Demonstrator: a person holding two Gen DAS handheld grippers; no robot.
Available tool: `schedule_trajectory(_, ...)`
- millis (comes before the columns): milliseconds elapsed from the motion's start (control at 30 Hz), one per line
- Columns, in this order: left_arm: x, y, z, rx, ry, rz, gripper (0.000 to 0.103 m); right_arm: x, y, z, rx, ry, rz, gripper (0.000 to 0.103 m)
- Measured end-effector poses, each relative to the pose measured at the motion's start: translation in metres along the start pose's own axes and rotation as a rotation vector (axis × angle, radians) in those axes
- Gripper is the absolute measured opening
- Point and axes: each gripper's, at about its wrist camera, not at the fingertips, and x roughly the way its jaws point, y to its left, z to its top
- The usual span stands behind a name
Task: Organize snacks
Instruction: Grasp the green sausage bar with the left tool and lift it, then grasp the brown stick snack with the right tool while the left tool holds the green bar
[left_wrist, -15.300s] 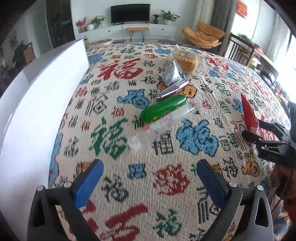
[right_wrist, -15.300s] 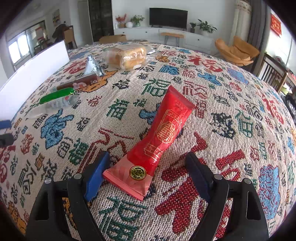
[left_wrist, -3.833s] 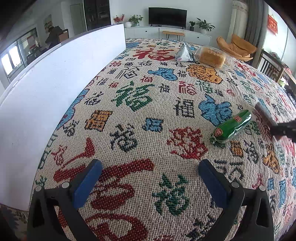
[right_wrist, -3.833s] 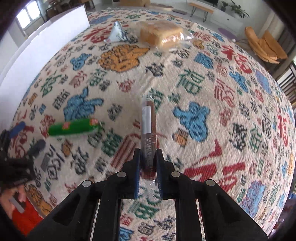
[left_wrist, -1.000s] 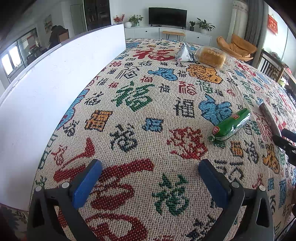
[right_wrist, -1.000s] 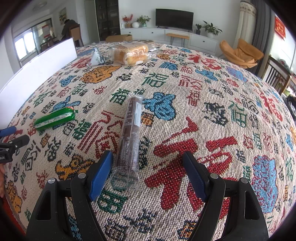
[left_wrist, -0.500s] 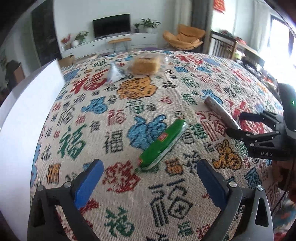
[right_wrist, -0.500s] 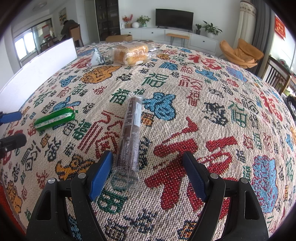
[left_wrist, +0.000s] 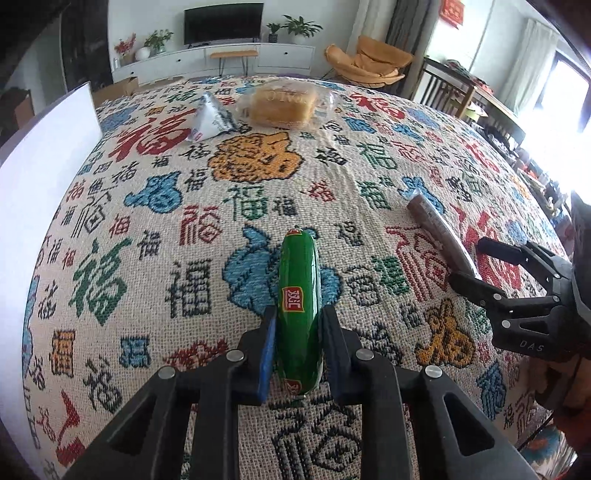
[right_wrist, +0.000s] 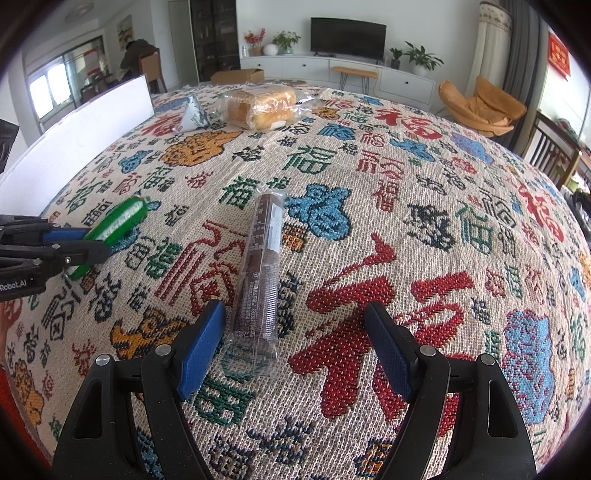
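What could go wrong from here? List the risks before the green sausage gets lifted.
1. The left tongs, whose jaws have just been closing, grip the green sausage near its close end, so the long free end could sag or slip out when lifted.
2. The casing looks glossy, so the blue pads may slide on it.
3. The open right tongs sit close by over the brown snack bar; a sideways carry might bump them.

Home living room — television (right_wrist: 348, 34), orange armchair (right_wrist: 482, 105), houseplants (right_wrist: 419, 55)
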Motion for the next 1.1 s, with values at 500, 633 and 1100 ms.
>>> schedule_trajectory(500, -0.038, 0.032, -0.054, -0.16, -0.012, 0.155, 0.023, 0.0, 0.0, 0.0, 0.0, 0.0, 0.0, 0.08)
schedule_trajectory(633, -0.033, 0.024, -0.054, -0.126, -0.027, 0.181, 0.036, 0.0, -0.001, 0.0, 0.0, 0.0, 0.0, 0.08)
schedule_trajectory(1100, -0.018, 0.012, -0.057, -0.06, -0.021, 0.209, 0.103, 0.0, -0.001, 0.0, 0.0, 0.001, 0.0, 0.08)
